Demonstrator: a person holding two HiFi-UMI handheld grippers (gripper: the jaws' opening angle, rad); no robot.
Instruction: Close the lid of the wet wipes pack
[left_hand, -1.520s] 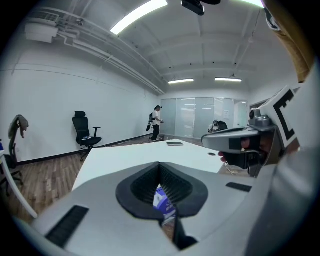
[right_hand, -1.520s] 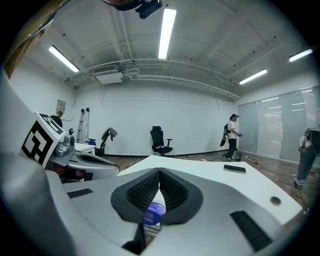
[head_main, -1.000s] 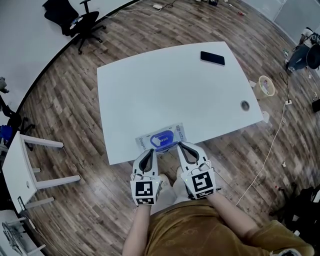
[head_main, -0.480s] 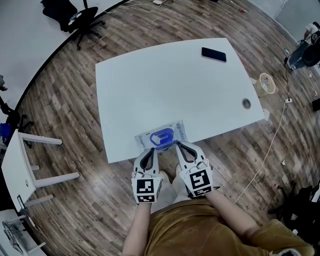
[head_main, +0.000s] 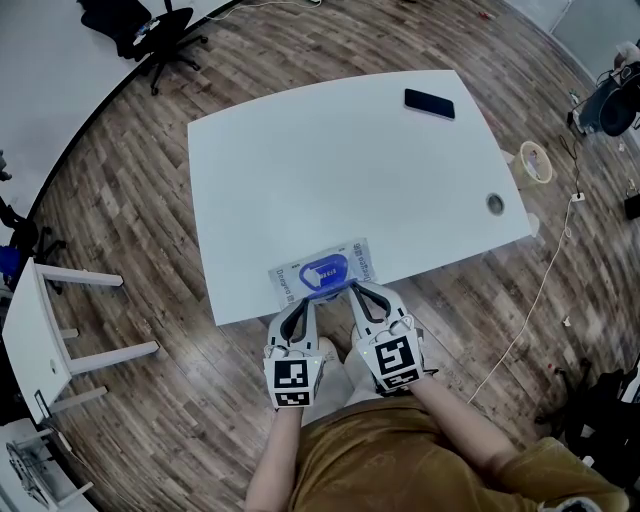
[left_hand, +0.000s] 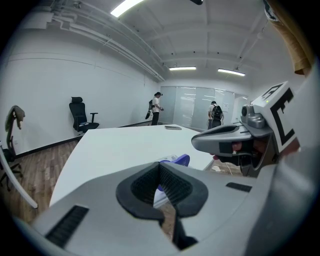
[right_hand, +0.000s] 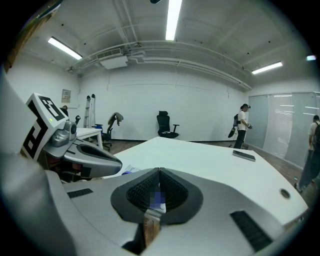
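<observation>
Presently: wipes pack (head_main: 322, 272), flat at the counter's (head_main: 330, 170) 6 o'clock edge. Its blue lid (left_hand: 177, 160) looks tipped up in the left gripper view, so it is judged not yet closed. Left gripper (head_main: 299, 304): jaws closed on nothing, tips just short of the pack's near edge, at its 7 o'clock. Right gripper (head_main: 357, 292): jaws likewise closed and empty, tips at the pack's 5 o'clock corner; contact cannot be told. Step in hand, by judgement: the approach, before any press. Next move calls for one closed tip brought over the lid and pushed down, the other steadying the pack so it does not slide off the edge. Counter: white, with a phone (head_main: 429, 103) at 1 o'clock and a grommet (head_main: 495, 204) at 4 o'clock. Room: wood floor (head_main: 130, 200), office chair (head_main: 150, 35) at 11 o'clock, side table (head_main: 30, 340) at 8 o'clock, tape roll (head_main: 534, 163) on the floor at 3 o'clock.
</observation>
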